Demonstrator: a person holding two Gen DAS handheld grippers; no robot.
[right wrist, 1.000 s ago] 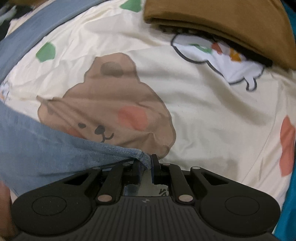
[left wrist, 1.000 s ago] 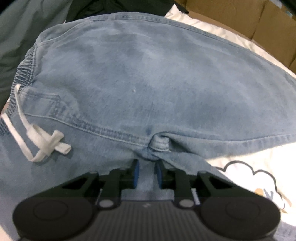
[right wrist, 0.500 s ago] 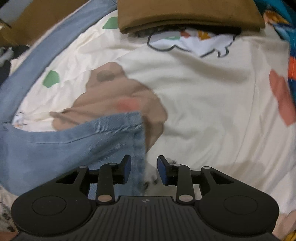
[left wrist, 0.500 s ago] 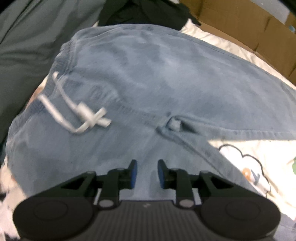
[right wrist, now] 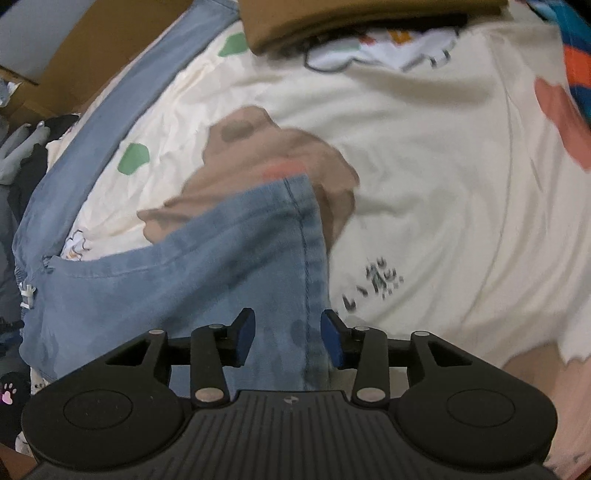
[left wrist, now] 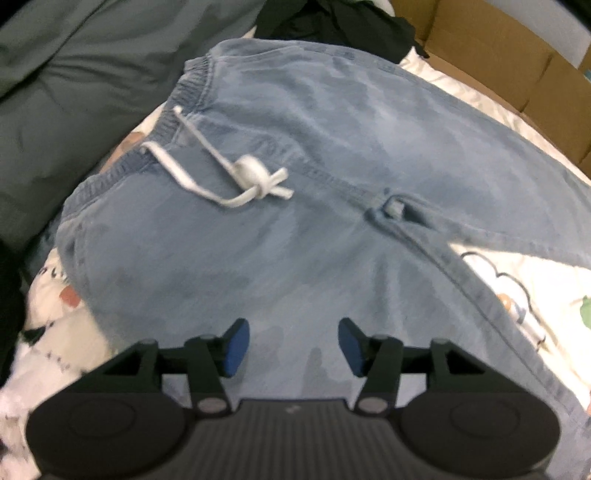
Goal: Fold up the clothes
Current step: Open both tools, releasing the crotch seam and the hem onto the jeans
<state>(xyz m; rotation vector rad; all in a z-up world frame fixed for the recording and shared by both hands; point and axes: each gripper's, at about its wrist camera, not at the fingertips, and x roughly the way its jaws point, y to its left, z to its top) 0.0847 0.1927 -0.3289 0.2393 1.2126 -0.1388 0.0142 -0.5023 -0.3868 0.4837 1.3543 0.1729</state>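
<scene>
Light blue denim shorts (left wrist: 314, 155) lie spread on the cartoon-print bedsheet (left wrist: 535, 295), waistband at the upper left with a knotted white drawstring (left wrist: 255, 177). My left gripper (left wrist: 291, 347) hovers open over the near leg, nothing between its blue pads. In the right wrist view the same shorts' (right wrist: 207, 258) leg hem (right wrist: 306, 236) lies flat on the sheet's (right wrist: 424, 177) brown bear print. My right gripper (right wrist: 288, 336) is open just above that hem, holding nothing.
A folded brown garment (right wrist: 351, 14) rests at the far edge of the sheet. Grey-green bedding (left wrist: 74, 81) and dark clothes (left wrist: 332, 22) lie beyond the waistband. Cardboard boxes (left wrist: 517, 62) stand behind. A colourful striped item (right wrist: 576, 55) sits at the right.
Both grippers let go of the denim and opened wide. Each has drawn back from the shorts, and the released hem and leg now lie flat on the sheet.
</scene>
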